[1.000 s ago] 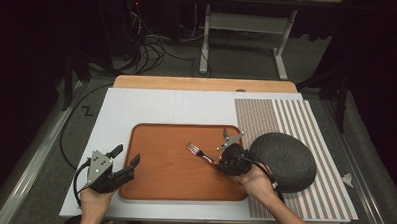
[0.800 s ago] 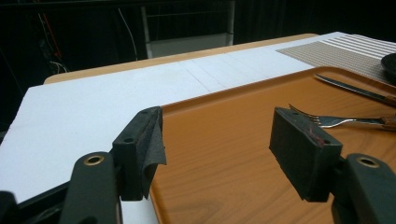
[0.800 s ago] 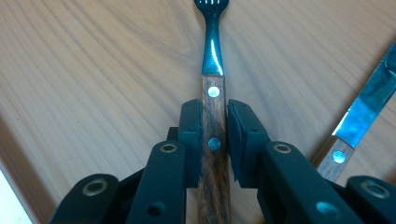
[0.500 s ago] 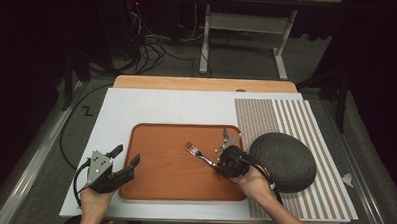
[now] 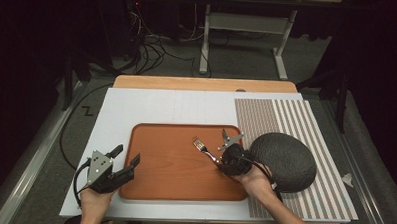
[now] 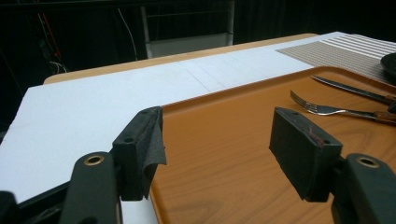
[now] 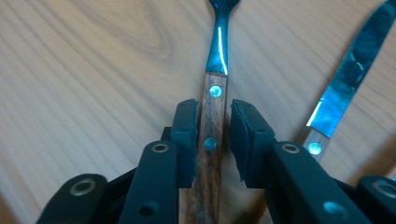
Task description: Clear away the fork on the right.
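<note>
Right gripper (image 7: 212,128) over fork (image 7: 214,119): jaws just opening, wooden handle between pads, slight gap on one side, fork lying on tray (image 5: 169,171). Fork tines cut off at frame top in right gripper view. Knife (image 7: 343,79) just beside fork, handle end hidden behind jaw. Left gripper (image 5: 127,162) open, empty, at tray's left edge. Tray on white board (image 5: 136,110); striped mat (image 5: 286,115) right, dark bowl (image 5: 285,160) on it. Room dark, cables (image 5: 149,45) on floor behind table.

Fork (image 5: 201,146) lying on tray (image 5: 158,190), knife (image 6: 350,89) lying just beside fork. Tray sitting on board (image 5: 151,105); striped mat (image 5: 281,115) lying right of tray, bowl (image 5: 285,160) sitting on mat.
</note>
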Action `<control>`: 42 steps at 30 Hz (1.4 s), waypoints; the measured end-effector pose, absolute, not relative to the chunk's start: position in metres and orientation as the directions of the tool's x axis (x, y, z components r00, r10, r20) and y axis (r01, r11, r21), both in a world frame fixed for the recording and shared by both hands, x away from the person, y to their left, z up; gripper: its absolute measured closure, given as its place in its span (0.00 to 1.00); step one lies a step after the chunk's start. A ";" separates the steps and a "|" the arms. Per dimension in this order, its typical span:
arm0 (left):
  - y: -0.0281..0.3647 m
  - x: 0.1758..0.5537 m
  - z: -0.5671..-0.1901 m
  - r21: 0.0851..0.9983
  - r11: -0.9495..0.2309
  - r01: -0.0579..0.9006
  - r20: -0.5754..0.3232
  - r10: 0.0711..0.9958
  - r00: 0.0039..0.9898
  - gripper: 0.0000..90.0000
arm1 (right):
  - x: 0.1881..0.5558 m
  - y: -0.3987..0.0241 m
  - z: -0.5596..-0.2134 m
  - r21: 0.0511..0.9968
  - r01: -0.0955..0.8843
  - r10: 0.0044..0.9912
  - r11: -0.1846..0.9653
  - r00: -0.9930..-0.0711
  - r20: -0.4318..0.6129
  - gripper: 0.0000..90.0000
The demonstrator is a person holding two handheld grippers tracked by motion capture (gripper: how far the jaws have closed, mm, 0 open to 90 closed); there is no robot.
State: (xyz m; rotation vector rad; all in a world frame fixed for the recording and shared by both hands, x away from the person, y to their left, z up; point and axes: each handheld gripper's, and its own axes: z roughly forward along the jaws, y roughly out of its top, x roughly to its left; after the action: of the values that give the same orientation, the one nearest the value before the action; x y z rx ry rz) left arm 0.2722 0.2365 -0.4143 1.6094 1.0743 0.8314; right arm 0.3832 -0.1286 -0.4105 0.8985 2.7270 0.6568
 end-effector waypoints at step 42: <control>0.236 0.272 -0.414 0.961 -0.119 0.250 0.017 0.927 0.374 0.39 | 0.392 -0.139 -0.411 0.490 0.520 0.641 0.700 -0.760 -0.108 0.76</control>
State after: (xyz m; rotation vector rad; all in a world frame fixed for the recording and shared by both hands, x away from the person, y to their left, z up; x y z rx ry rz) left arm 0.2720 0.2363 -0.4143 1.6121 1.0725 0.8291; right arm 0.3917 -0.1394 -0.4113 0.9219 2.6398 0.6399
